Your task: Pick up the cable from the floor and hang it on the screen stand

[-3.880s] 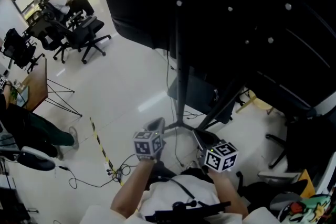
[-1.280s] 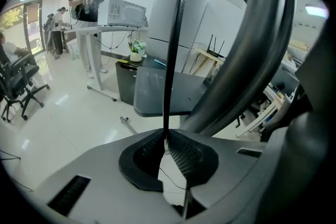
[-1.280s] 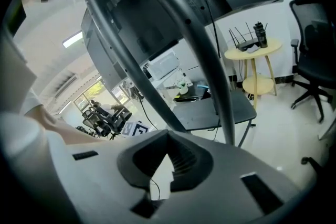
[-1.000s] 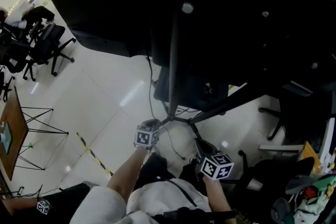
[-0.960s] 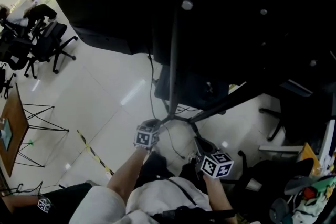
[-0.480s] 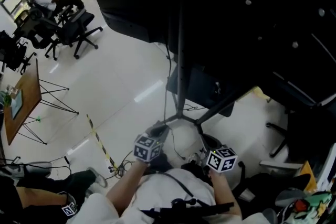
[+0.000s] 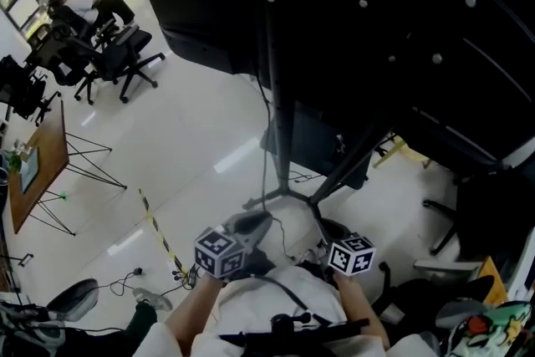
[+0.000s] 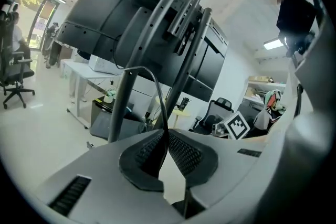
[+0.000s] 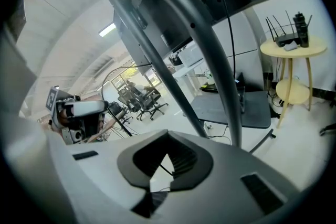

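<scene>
A thin black cable [image 7: 265, 159] runs up beside the dark pole of the screen stand [image 7: 281, 130], under the big black screen. My left gripper [image 7: 257, 220] is shut on this cable, low in the head view. In the left gripper view the cable [image 8: 159, 97] rises from the pinched tips of the left gripper [image 8: 167, 132] and arcs left before the stand's poles [image 8: 152, 29]. My right gripper [image 7: 320, 237] sits close to the right, shut. In its own view a fine cable strand [image 9: 166, 167] trails from the closed tips of the right gripper [image 9: 167, 135], with the stand [image 9: 210, 44] just ahead.
Office chairs [image 7: 125, 54] and a wooden table [image 7: 50, 155] stand far left. A yellow-black tape strip [image 7: 159, 234] crosses the floor. The stand's flat base [image 9: 231, 107] and a round yellow side table [image 9: 289, 50] lie ahead on the right. Another chair base [image 7: 443, 221] is at right.
The left gripper has risen with the cable; its cube now looks larger and lower left in the head view. The right gripper has hardly shifted.
</scene>
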The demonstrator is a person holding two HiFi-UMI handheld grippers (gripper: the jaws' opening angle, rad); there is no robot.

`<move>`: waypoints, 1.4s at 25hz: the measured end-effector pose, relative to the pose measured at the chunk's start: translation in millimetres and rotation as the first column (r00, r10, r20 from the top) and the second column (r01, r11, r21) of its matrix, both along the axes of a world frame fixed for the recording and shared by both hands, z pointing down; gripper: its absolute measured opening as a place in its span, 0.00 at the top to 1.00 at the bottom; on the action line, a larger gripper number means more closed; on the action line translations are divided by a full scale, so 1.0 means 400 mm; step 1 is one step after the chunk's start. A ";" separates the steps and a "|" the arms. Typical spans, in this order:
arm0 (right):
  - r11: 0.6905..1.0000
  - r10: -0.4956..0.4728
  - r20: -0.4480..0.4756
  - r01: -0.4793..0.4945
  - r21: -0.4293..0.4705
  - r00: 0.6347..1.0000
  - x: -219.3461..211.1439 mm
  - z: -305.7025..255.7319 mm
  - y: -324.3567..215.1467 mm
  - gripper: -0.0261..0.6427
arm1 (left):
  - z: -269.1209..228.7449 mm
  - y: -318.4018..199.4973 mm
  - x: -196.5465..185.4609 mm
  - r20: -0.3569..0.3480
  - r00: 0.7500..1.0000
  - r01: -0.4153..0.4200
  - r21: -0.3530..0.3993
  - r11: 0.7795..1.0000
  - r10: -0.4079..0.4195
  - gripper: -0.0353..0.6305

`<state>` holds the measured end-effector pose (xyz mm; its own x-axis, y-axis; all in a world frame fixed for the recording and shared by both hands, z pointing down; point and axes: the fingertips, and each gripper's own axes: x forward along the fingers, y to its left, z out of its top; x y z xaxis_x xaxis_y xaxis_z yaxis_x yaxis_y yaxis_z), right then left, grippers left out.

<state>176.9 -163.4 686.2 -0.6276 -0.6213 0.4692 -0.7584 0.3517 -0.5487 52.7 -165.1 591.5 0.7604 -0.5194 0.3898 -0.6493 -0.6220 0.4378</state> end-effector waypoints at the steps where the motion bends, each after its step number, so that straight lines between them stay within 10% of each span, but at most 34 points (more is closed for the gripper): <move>1: 1.000 -0.007 0.005 0.007 -0.001 1.000 -0.001 -0.001 0.003 0.95 | -0.018 0.005 0.001 -0.012 1.000 -0.010 -0.003 1.000 0.010 0.91; 13: 0.983 -0.181 0.048 0.180 0.021 0.982 -0.048 0.005 0.035 0.87 | -0.202 0.035 0.004 -0.145 0.979 -0.134 0.049 0.990 0.140 0.91; 35: 0.954 -0.277 -0.130 0.288 0.080 0.952 -0.228 0.033 -0.135 0.67 | -0.611 -0.255 -0.054 -0.121 0.973 -0.139 0.369 0.919 0.196 0.91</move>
<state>85.6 -217.3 699.4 -0.7289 -0.4724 0.4956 -0.6765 0.6080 -0.4155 31.3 -267.1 347.0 0.8838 -0.4617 0.0756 -0.4649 -0.8485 0.2527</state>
